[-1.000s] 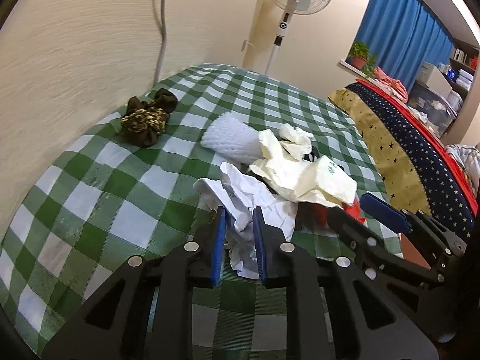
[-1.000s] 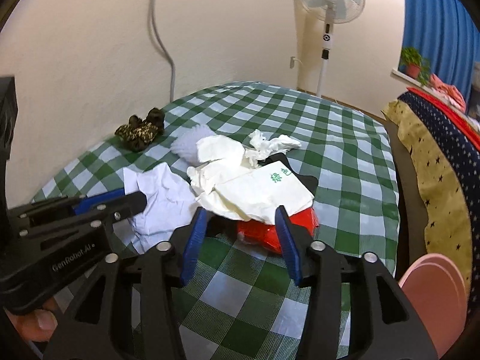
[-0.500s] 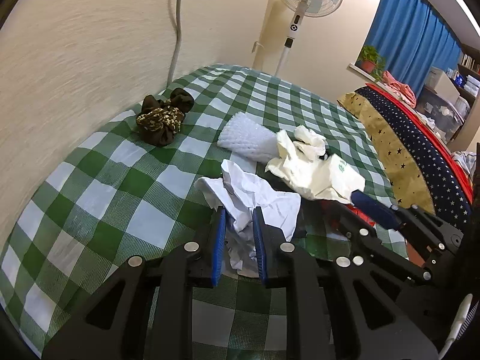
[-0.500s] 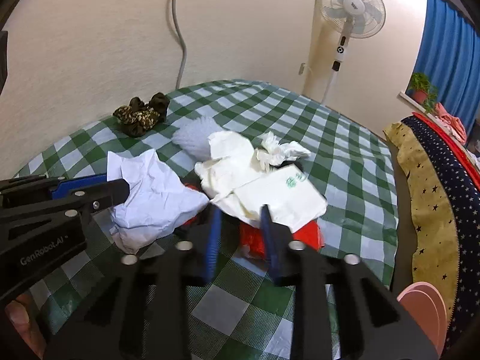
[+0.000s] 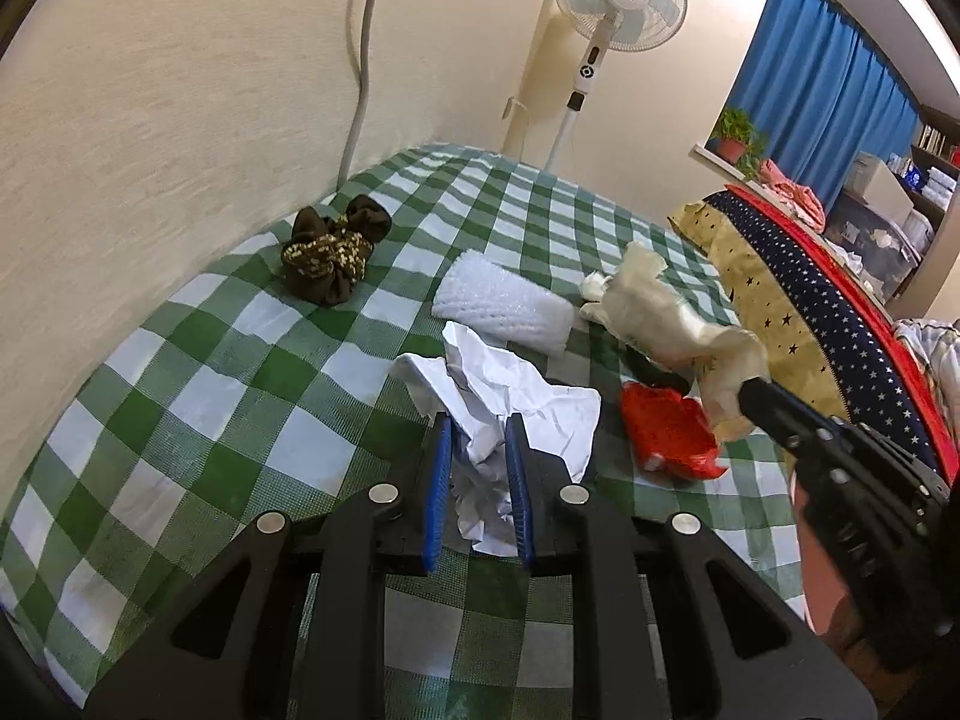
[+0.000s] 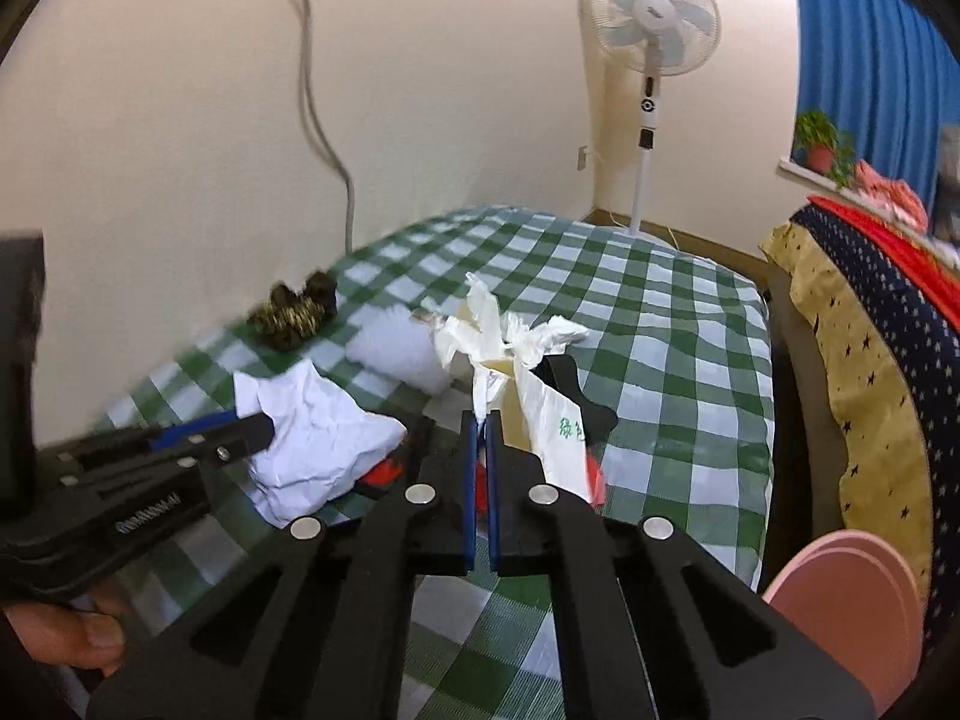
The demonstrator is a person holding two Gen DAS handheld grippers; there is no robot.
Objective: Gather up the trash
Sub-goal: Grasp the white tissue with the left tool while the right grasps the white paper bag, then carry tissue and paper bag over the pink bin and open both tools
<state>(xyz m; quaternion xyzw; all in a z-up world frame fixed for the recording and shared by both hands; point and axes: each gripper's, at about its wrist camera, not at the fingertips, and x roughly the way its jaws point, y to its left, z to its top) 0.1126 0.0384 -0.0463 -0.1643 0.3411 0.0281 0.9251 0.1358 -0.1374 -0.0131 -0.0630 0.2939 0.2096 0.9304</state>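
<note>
Both picks are made: left claw [image 5: 477, 450] pinches the crumpled paper [image 5: 510, 396]; right claw [image 6: 480, 438] grips the plastic bag [image 6: 540, 414] above the red wrapper [image 5: 669, 435]. Next, carry both to a bin.

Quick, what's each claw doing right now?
Left claw: closed on the crumpled white paper.
Right claw: closed on the cream plastic bag.

We see a cloth [image 5: 198, 372] with green and white checks. On it the crumpled paper [image 5: 516, 396] is white, the bag [image 6: 555, 420] is cream with green print, the wrapper [image 5: 666, 432] is red, and the foam net [image 5: 501, 306] is white. The scrunchie [image 5: 330, 255] is dark brown with gold specks. Our gripper pads [image 5: 435, 498] are blue. The curtain [image 5: 822, 90] is blue, and the blanket [image 5: 822, 300] is navy with stars.
</note>
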